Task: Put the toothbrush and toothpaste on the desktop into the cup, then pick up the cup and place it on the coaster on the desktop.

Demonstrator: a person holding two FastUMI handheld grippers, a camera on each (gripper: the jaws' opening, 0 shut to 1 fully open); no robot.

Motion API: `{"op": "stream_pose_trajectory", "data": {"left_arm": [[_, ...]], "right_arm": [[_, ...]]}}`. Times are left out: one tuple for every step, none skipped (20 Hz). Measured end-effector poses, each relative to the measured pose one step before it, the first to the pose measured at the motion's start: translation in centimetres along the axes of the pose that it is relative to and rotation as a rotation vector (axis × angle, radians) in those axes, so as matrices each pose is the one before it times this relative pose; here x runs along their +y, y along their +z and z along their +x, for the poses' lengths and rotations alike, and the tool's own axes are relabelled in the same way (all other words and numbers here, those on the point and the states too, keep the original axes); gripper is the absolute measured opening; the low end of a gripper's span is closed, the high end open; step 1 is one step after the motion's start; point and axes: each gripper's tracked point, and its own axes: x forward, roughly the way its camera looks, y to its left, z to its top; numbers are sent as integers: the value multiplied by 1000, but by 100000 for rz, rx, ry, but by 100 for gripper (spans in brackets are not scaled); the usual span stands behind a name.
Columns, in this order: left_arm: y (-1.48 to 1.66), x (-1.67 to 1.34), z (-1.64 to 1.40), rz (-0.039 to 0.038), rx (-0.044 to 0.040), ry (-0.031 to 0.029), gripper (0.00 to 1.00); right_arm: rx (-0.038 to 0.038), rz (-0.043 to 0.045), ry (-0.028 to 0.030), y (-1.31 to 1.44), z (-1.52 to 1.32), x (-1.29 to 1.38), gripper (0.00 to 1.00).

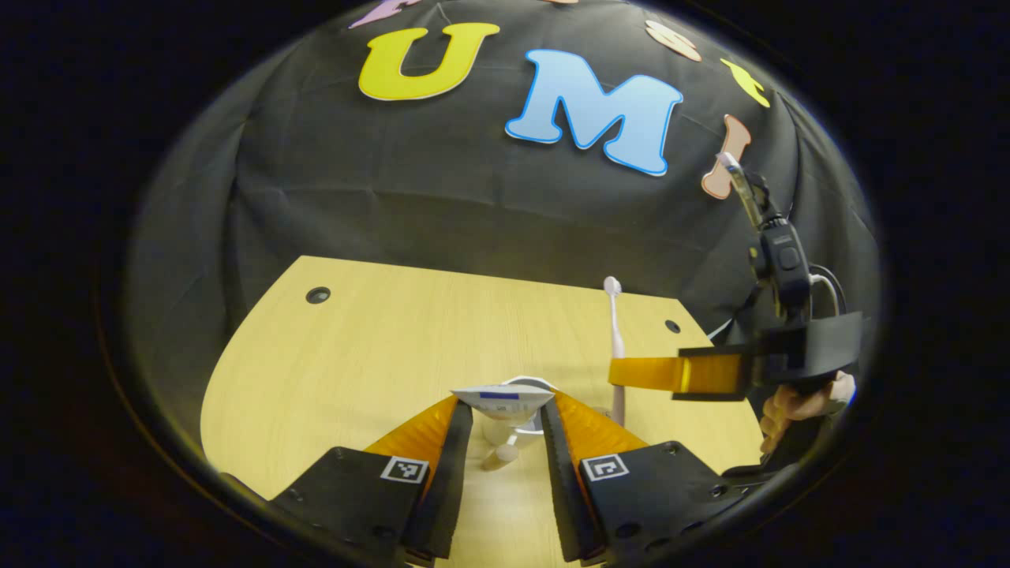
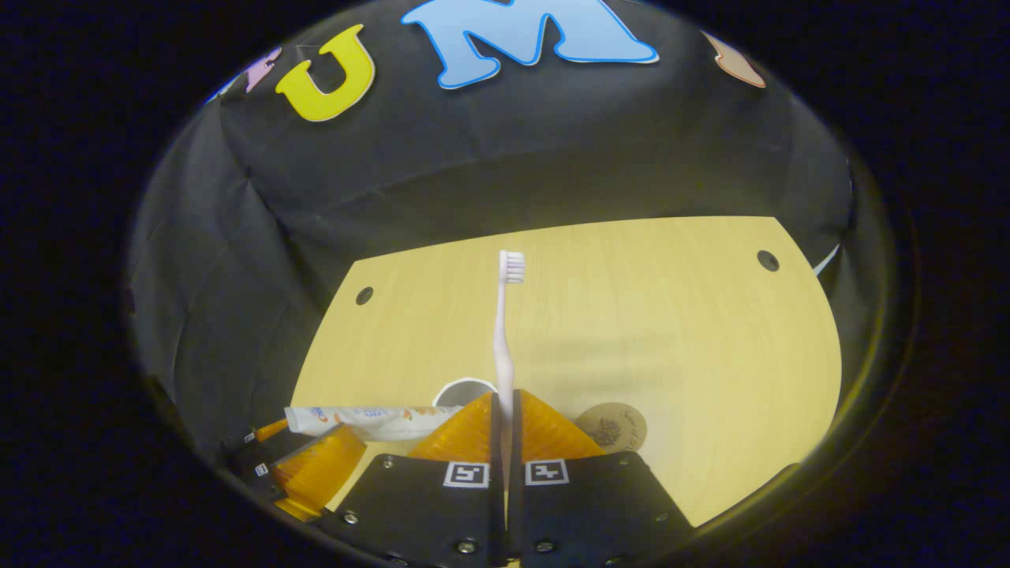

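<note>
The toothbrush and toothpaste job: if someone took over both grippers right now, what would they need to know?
Left gripper: shut on the toothpaste, held above the cup.
Right gripper: shut on the toothbrush, bristles up.
Cup stands on the desk; the coaster lies bare to its side.
Done: both items picked up.
Left: drop both into the cup, then set the cup on the coaster.

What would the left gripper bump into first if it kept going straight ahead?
Probably the cup. The left gripper holds the toothpaste right above it, so the tube looks likely to meet the cup first, though depth is unclear.
</note>
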Motion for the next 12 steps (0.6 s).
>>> {"op": "stream_pose_trajectory", "data": {"left_arm": [[148,-37,-173,114,-295,-1035,57],[124,74,-138,432,-223,-532,57],[153,-133,133,725,-191,-747,57],[92,-52,42,823,-96,-513,56],[94,-90,84,826,-1,-534,56],[14,-168,-181,614,-250,-806,57],[20,-365,-69,516,-482,-1267,60],[-10,-268,133,522,209,-860,61],[-61,23,75,476,303,-304,59],[-106,-24,31,20,453,-37,59],[24,-166,53,-309,245,-242,56],[242,-155,-203,251,-792,-82,57]], "right_arm": [[132,22,578,256,538,446,2],[325,511,342,163,420,396,2],[302,923,534,70,340,295,2],[41,793,-4,-39,499,138,2],[54,444,-540,86,344,-82,2],[144,386,-281,53,381,-70,2],[-81,504,-366,72,285,-77,2],[168,593,-363,-34,101,54,2],[-127,324,-152,189,185,-40,2],[-379,174,-343,161,454,-113,2],[-111,131,-134,171,184,26,2],[-112,5,113,160,257,-35,2]]}}
